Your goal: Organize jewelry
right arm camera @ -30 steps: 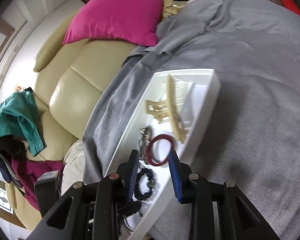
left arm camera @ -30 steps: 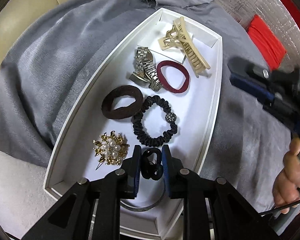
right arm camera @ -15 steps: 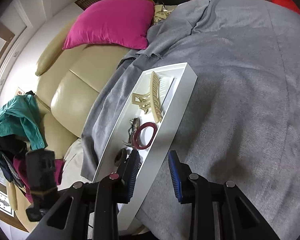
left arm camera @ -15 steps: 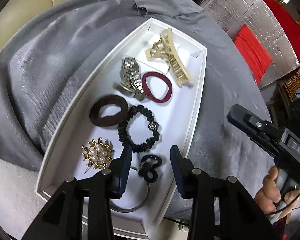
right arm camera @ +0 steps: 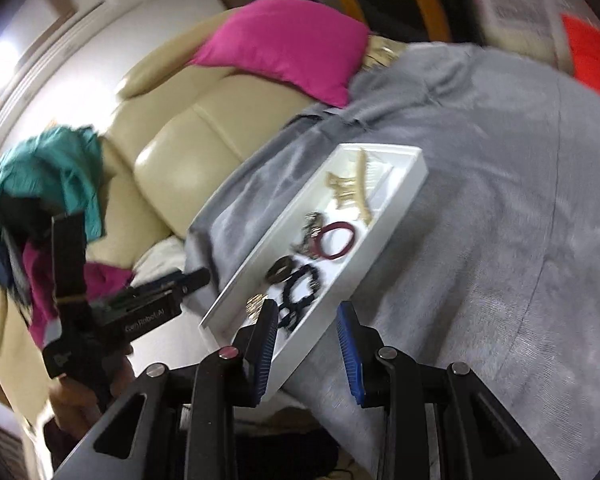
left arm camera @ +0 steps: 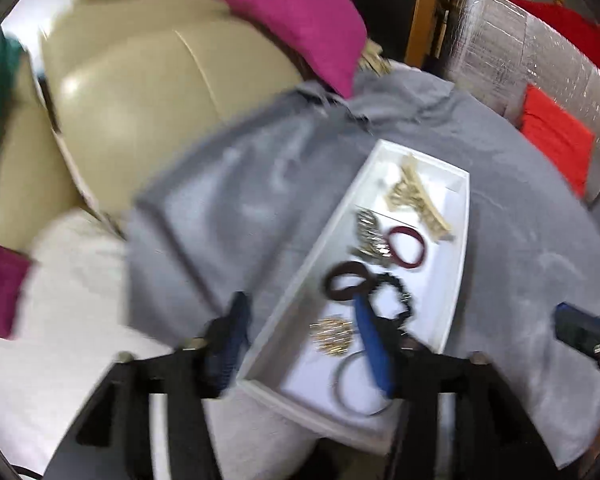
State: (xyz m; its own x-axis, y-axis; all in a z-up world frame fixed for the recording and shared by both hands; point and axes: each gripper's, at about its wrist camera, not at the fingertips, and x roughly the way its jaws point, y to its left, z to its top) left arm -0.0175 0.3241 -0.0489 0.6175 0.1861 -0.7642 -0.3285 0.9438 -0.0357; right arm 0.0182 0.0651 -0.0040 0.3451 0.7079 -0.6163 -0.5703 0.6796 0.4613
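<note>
A white tray [left arm camera: 308, 406] lies on a grey cloth [left arm camera: 228, 216]. In it are a beige hair claw [left arm camera: 416, 200], a silver watch [left arm camera: 370, 236], a maroon hair tie [left arm camera: 407, 248], a brown hair tie [left arm camera: 346, 282], a black scrunchie [left arm camera: 394, 298], a gold brooch [left arm camera: 332, 336] and a thin bangle [left arm camera: 360, 390]. My left gripper [left arm camera: 300, 344] hangs above the tray's near left corner; its jaws are opening and hold nothing. My right gripper [right arm camera: 308, 348] stands open and empty over the tray's near rim [right arm camera: 384, 240]. A small black hair tie [right arm camera: 288, 318] lies beside its left finger.
A beige sofa [left arm camera: 148, 92] with a magenta cushion [left arm camera: 300, 16] stands behind the cloth. Green and pink clothes [right arm camera: 48, 176] are heaped at its left. A red cloth [left arm camera: 556, 136] lies at the far right. The picture is blurred by motion.
The left gripper let go of the small black hair tie, opened wide, rose and swung left. The right gripper drew back, so the tray looks farther away.
</note>
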